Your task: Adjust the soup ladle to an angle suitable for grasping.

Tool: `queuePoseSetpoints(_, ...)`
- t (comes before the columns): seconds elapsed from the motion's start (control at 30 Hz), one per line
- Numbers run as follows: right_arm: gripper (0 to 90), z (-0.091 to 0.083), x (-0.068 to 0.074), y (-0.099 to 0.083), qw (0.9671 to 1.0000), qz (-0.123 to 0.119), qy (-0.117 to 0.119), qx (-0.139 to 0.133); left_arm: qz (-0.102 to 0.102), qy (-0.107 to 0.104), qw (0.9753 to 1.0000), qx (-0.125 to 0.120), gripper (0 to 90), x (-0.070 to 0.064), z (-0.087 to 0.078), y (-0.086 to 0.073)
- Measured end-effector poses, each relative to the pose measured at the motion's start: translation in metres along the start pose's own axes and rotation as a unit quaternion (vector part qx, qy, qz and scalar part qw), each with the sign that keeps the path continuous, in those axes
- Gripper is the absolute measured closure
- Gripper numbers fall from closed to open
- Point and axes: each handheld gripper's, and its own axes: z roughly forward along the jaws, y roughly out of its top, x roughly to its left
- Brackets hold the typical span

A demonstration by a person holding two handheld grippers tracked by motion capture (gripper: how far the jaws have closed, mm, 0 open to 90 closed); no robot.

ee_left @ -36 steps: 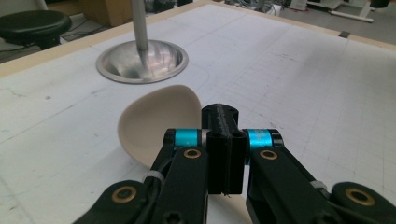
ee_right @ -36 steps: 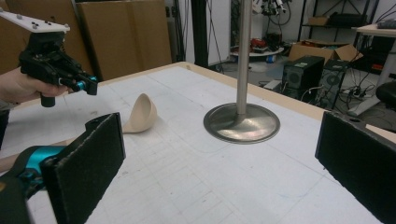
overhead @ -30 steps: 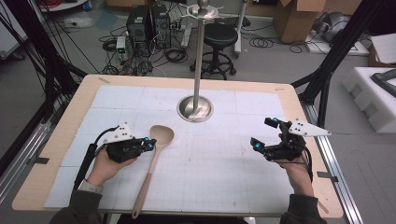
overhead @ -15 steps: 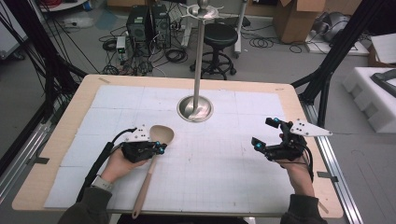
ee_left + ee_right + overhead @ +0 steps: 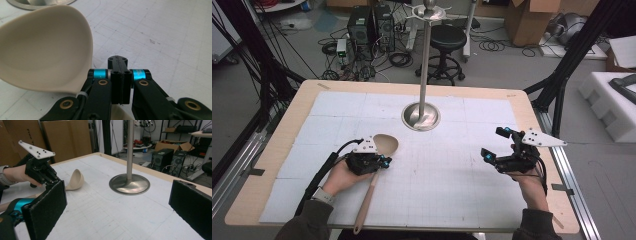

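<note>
A beige spoon [image 5: 385, 144] lies on the white mat, bowl toward the metal stand and handle running to the near edge. My left gripper [image 5: 381, 160] sits right over the spoon's neck, just behind the bowl. In the left gripper view its jaws [image 5: 119, 62] are pressed flat together, with the spoon bowl [image 5: 45, 50] ahead on the left and a bit of handle showing beneath them. I see nothing between the pads. My right gripper [image 5: 494, 144] hovers at the right of the table, jaws wide apart [image 5: 120, 215] and empty, facing the spoon [image 5: 76, 180].
A steel pole on a round base [image 5: 421, 116] stands at the table's middle back, also in the right gripper view [image 5: 129, 183]. The table's wooden rim [image 5: 532, 120] frames the mat. Cardboard boxes, a stool and cables lie on the floor beyond.
My left gripper has moved right, from beside the spoon to over its neck. The right gripper has hardly moved.
</note>
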Motion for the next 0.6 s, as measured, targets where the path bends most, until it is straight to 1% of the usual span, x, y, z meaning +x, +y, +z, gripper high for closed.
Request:
queuePoseSetpoints(0.13,0.4,-0.0013,-0.0005,-0.0013,1.0000,0.001,-0.001,0.000,-0.003,-0.001,0.9999,0.013,89.9,0.0011,0.0026,-0.0002)
queuePoseSetpoints(0.2,0.4,-0.0018,-0.0007,-0.0017,1.0000,0.003,-0.002,-0.001,-0.004,-0.001,0.9999,0.015,89.9,0.0013,0.0034,-0.0003)
queuePoseSetpoints(0.27,0.4,-0.0018,-0.0008,-0.0020,1.0000,0.002,-0.003,-0.001,-0.003,-0.003,0.9996,0.027,89.9,0.0013,0.0055,-0.0001)
queuePoseSetpoints(0.4,0.4,-0.0016,-0.0006,-0.0022,1.0000,0.002,-0.002,0.001,-0.002,-0.003,0.9995,0.032,90.0,0.0004,0.0081,-0.0013)
queuePoseSetpoints(0.47,0.4,-0.0018,-0.0002,-0.0021,1.0000,0.003,-0.001,0.001,-0.005,-0.002,0.9994,0.034,90.0,0.0003,0.0075,-0.0011)
queuePoseSetpoints(0.5,0.4,-0.0019,-0.0001,-0.0020,1.0000,0.002,-0.001,0.000,-0.003,0.001,0.9994,0.036,90.0,0.0005,0.0070,-0.0011)
queuePoseSetpoints(0.6,0.4,-0.0026,-0.0002,-0.0020,1.0000,0.004,-0.001,-0.001,-0.007,0.008,0.9991,0.040,90.0,0.0018,0.0057,-0.0015)
